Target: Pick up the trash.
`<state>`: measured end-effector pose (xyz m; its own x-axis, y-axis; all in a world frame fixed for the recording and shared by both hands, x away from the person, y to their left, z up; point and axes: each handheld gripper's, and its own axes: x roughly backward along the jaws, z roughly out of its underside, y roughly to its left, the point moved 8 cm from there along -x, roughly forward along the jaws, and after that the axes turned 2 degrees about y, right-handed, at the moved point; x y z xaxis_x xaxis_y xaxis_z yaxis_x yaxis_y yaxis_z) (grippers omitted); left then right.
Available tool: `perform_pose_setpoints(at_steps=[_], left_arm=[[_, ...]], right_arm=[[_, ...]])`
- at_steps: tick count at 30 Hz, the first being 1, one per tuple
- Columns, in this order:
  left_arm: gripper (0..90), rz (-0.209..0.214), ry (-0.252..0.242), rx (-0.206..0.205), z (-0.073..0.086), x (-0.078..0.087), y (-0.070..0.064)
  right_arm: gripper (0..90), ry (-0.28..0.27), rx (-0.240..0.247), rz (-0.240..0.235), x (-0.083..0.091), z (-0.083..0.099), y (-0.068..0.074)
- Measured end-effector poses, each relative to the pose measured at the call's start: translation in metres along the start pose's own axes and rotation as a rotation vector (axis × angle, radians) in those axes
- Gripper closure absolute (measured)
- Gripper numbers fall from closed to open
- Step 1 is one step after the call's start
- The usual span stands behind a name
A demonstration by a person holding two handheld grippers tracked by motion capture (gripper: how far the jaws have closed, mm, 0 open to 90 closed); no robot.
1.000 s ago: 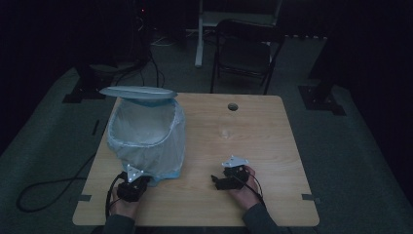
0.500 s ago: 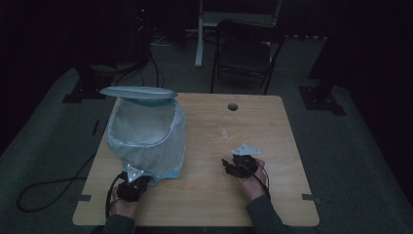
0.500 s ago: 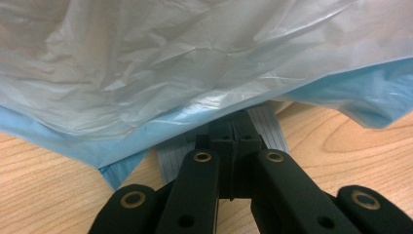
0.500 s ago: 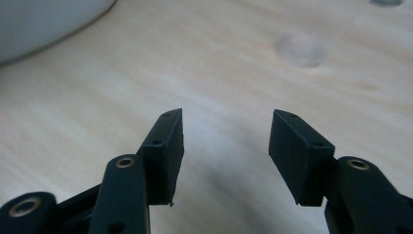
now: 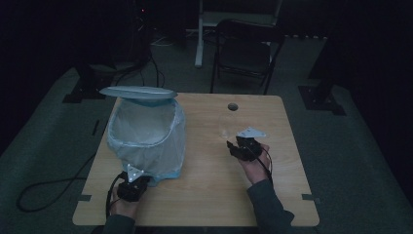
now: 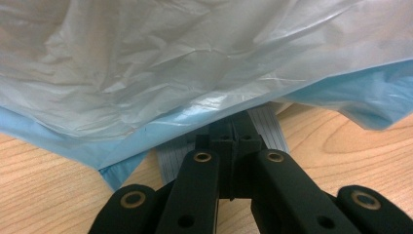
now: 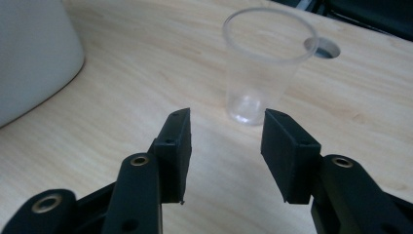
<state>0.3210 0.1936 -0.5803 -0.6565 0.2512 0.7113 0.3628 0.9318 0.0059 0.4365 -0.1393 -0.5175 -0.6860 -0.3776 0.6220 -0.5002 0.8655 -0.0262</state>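
I am holding my right gripper low over the wooden table, its jaws standing apart with bare wood between them — nothing is clamped. Just beyond the open jaws a clear plastic cup is standing upright on the table, close ahead but not touching either jaw. Past the cup a round hole is showing in the tabletop. In the high view my right hand is resting on the right half of the table, the gripper pointing away from me toward the faint outline of the cup.

My left gripper is sitting at the near left edge, its jaws pressed together on a ribbed grey pedal sticking out from under the bin — the bin's blue base and its white liner bag are hanging right over the jaw tips. Farther back, the bin is standing with its grey lid raised above the open mouth.
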Motion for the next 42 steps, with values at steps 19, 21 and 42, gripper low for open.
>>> perform_pose_setpoints(at_steps=[19, 21, 42], left_arm=[[90.0, 0.01, -0.001, 0.01, 0.0, 0.0, 0.001], [90.0, 0.011, -0.001, 0.008, 0.0, 0.0, 0.001], [90.0, 0.009, -0.002, 0.008, 0.0, 0.0, 0.0]], right_arm=[[53.8, -0.001, -0.039, 0.06, -0.021, -0.033, -0.025], [53.7, 0.004, -0.038, 0.066, -0.024, -0.035, -0.026], [54.1, -0.003, -0.098, 0.093, -0.042, -0.051, -0.048]])
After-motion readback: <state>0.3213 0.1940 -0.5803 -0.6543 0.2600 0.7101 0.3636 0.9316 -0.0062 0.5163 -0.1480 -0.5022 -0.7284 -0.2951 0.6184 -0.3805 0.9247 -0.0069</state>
